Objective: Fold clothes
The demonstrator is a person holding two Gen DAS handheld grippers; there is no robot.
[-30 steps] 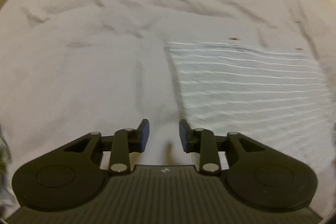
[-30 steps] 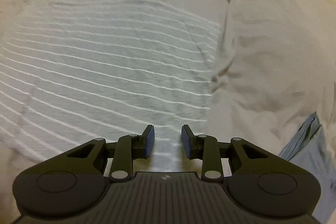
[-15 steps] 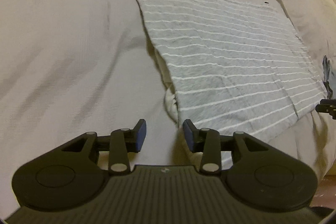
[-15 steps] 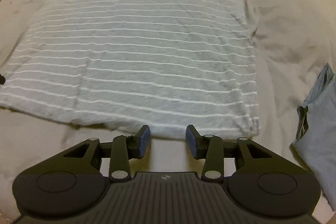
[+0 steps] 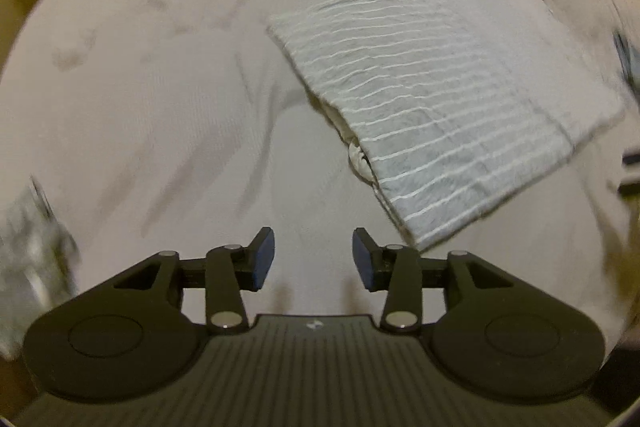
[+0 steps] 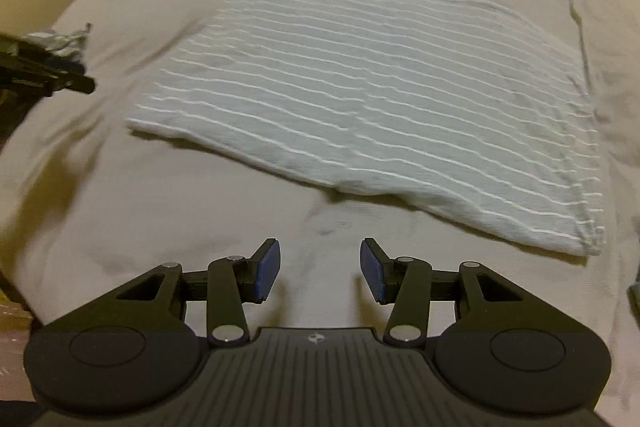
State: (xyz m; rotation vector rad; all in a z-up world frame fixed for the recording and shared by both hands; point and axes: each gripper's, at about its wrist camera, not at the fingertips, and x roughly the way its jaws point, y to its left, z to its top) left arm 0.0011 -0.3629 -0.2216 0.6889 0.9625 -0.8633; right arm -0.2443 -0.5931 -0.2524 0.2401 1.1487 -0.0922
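A grey garment with thin white stripes (image 5: 448, 107) lies folded into a flat rectangle on the pale bedsheet (image 5: 160, 99). In the right wrist view the striped garment (image 6: 380, 115) fills the middle. My left gripper (image 5: 313, 259) is open and empty, above bare sheet just left of the garment's near corner. My right gripper (image 6: 320, 269) is open and empty too, in front of the garment's near edge and apart from it. The left gripper's black tip (image 6: 60, 79) shows at the left edge of the right wrist view.
A blurred grey cloth (image 5: 32, 247) lies at the left edge of the left wrist view. Another bluish cloth (image 5: 628, 55) shows at the far right. A crumpled grey cloth (image 6: 60, 39) sits behind the left gripper. The bed's edge drops off at lower left (image 6: 16, 307).
Both grippers have pulled back and up from the striped garment, so it looks smaller and farther. Their jaws have widened slightly. The garment lies still.
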